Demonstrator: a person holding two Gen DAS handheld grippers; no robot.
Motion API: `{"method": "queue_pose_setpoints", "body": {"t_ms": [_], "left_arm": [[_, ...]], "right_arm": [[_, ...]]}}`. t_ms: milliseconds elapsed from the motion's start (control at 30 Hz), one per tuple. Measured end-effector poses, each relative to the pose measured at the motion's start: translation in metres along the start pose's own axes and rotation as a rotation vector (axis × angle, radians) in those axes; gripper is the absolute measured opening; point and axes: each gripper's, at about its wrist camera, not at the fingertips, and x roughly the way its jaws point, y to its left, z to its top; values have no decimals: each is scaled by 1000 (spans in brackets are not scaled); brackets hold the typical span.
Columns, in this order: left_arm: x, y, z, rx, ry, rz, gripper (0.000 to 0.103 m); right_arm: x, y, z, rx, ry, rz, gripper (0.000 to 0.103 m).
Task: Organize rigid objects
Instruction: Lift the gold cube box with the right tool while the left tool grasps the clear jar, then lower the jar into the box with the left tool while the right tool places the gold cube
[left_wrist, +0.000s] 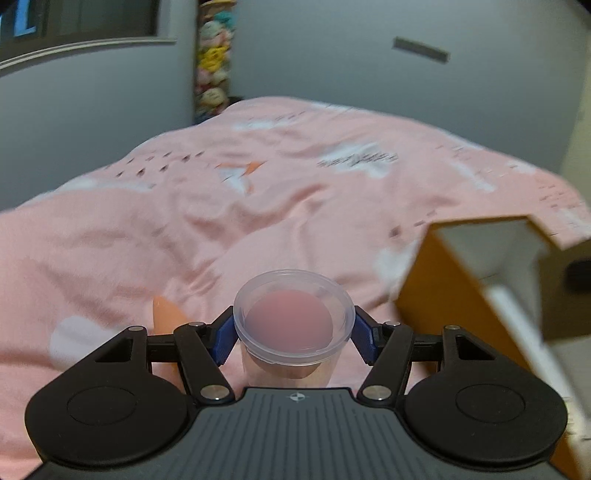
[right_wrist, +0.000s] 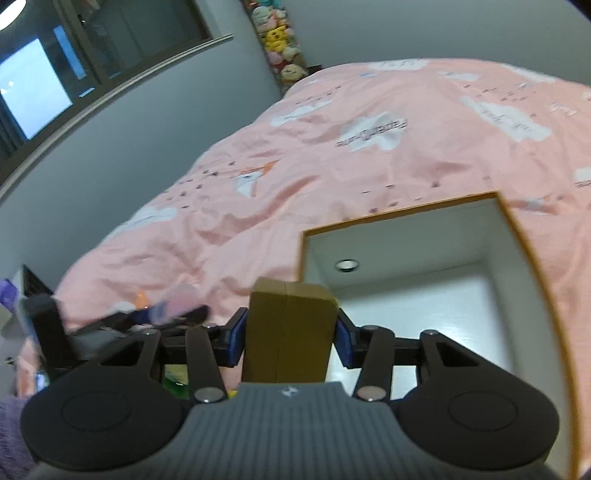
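Two wrist views show each gripper holding something above a bed covered in a pink quilt.

Left wrist view: the left gripper has its blue fingers partly apart, pressed against either side of a clear plastic cup just under its rim. The cup stands upright between them, its open mouth facing up. An orange cone-shaped object lies on the quilt just left of the fingers. To the right of the fingers is a wooden box with a white interior, seen at a tilt and blurred.

Right wrist view: the right gripper has its fingers close together, clamped on the two sides of a brown cardboard box held upright. Ahead and to the right of the fingers, the wooden box rests open on the quilt, with a small round metal object inside near its far-left corner. Left of the fingers, the left gripper appears blurred with its cup. Stuffed toys are stacked in the far corner.
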Motion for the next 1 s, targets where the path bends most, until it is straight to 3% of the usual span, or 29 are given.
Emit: {"method": "queue_pose_setpoints", "body": {"t_ms": [200,367,533,633,867,1000], "left_arm": [[-34,-40,18,69,-69,-180,73],[-39,-90,19,187,-56,-324,73],[-18,-140,5,348,35,-364,72],[-11,-162,-4,472,30,-351,72],[14,-194,-18,582,123,-391,72],[25,-197,-28,636,185,-361,72]], "right_arm": [[-12,-25,-13,-2,38,-119,45],[-16,-49,-28,46,71,-143,45],[-18,-69,-39,93,86,-191,45],[-18,-82,-44,126,91,-230,45],[-15,-96,-54,172,120,-254,45],[-11,-97,-56,166,133,-271,45]]}}
